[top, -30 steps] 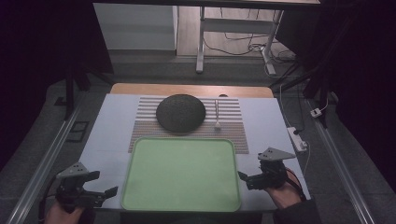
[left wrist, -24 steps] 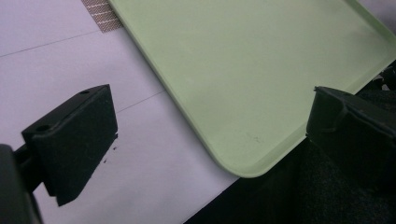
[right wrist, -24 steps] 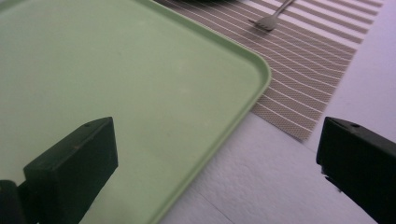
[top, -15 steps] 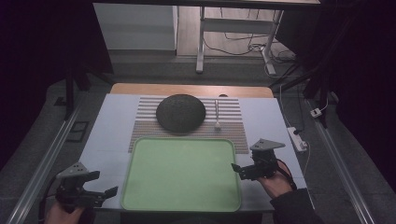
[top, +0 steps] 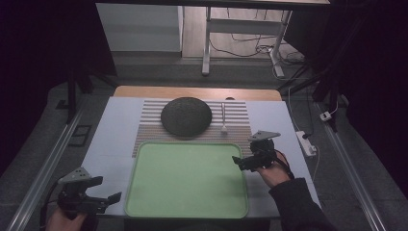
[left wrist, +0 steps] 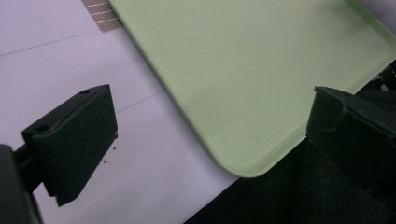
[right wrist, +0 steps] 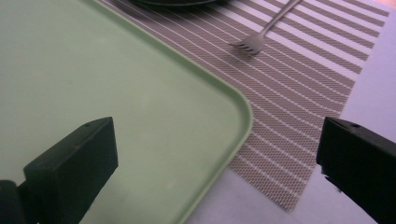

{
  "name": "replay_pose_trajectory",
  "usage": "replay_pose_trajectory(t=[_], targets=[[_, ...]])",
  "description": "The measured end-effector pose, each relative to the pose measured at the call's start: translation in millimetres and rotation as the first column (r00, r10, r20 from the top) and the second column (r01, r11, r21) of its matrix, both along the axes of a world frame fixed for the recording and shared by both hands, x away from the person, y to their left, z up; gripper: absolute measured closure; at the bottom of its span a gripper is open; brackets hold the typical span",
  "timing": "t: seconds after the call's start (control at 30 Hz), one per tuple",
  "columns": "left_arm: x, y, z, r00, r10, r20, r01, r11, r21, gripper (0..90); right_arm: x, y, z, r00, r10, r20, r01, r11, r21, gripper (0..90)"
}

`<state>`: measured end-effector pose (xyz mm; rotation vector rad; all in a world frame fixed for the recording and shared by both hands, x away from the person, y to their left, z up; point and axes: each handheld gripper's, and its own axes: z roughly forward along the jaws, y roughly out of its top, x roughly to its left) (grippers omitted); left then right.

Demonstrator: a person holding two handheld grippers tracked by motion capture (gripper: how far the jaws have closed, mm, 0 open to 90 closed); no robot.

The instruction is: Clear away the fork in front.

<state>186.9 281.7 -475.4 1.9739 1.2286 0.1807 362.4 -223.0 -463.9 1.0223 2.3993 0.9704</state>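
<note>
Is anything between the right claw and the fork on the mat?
Nothing visible. The right claw hangs open over the green tray's far right corner; only bare striped mat lies between it and the fork.

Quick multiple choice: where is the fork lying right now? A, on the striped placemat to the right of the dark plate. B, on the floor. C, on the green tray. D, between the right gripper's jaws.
A: the fork lies on the striped placemat, right of the dark plate, clear of the green tray; the right gripper is open and empty.
</note>
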Motion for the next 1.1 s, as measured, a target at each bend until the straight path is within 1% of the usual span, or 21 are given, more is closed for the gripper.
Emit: replay_pose_trajectory(t=[0.1,0.13,0.17,0.2,0.23,0.33,0.43,0.47,0.5,0.67,0.83,0.93,0.97,1.0,1.1], targets=[[0.1,0.1,-0.1,1.0000,0.000,0.000,0.000,1.0000,-0.001,2.1,9.2,5.1,-3.2,1.0000,-0.005,0.007,0.005,0.999,-0.044,0.0],[0.1,0.1,-0.1,1.0000,-0.001,-0.001,0.001,1.0000,-0.002,2.1,9.2,5.1,-3.2,1.0000,-0.005,0.007,0.005,0.999,-0.044,0.0],[0.2,0.2,-0.1,1.0000,-0.001,-0.001,0.001,1.0000,-0.002,2.1,14.5,8.9,-5.0,0.9998,-0.006,0.018,0.007,0.998,-0.067,0.0],[0.2,0.3,-0.2,1.0000,-0.002,-0.001,0.002,1.0000,-0.003,2.1,14.5,8.9,-5.0,0.9998,-0.006,0.018,0.007,0.998,-0.067,0.0],[0.3,0.4,-0.2,1.0000,-0.003,-0.002,0.003,1.0000,-0.005,2.1,20.1,12.1,-6.6,0.9997,-0.003,0.025,0.006,0.996,-0.088,0.0],[0.4,0.6,-0.2,1.0000,-0.006,-0.002,0.006,0.9999,-0.008,2.0,29.3,15.9,-9.4,0.9996,-0.003,0.029,0.006,0.993,-0.120,0.0],[0.4,0.9,-0.3,1.0000,-0.006,-0.003,0.006,0.9999,-0.010,2.0,38.2,19.2,-11.2,0.9995,-0.011,0.031,0.015,0.991,-0.136,0.0],[0.4,0.9,-0.3,1.0000,-0.007,-0.003,0.007,0.9999,-0.010,2.0,38.2,19.2,-11.2,0.9995,-0.011,0.031,0.015,0.991,-0.136,0.0],[0.5,0.9,-0.3,1.0000,-0.007,-0.003,0.007,0.9999,-0.011,2.0,43.9,21.3,-11.7,0.9992,-0.021,0.035,0.026,0.990,-0.141,0.0],[0.6,1.1,-0.3,1.0000,-0.008,-0.004,0.008,0.9999,-0.014,2.0,57.2,27.3,-13.0,0.9984,-0.023,0.051,0.032,0.986,-0.166,0.0],[0.6,1.9,-0.4,0.9999,-0.012,-0.004,0.012,0.9997,-0.022,1.5,69.6,35.5,-16.8,0.9972,-0.032,0.068,0.046,0.974,-0.221,0.0],[0.6,2.6,-0.4,0.9999,-0.014,-0.005,0.014,0.9995,-0.030,1.4,73.6,39.1,-18.2,0.9969,-0.030,0.072,0.046,0.972,-0.231,0.0],[0.6,2.8,-0.5,0.9999,-0.015,-0.005,0.015,0.9993,-0.033,1.1,77.3,43.0,-19.1,0.9963,-0.026,0.082,0.046,0.966,-0.255,0.0],[0.6,2.9,-0.5,0.9999,-0.015,-0.005,0.015,0.9993,-0.034,1.1,77.3,43.0,-19.1,0.9963,-0.026,0.082,0.046,0.966,-0.255,0.0],[0.6,2.9,-0.5,0.9999,-0.016,-0.005,0.016,0.9993,-0.035,1.1,83.9,51.4,-22.3,0.9943,-0.007,0.107,0.039,0.954,-0.297,0.2]])
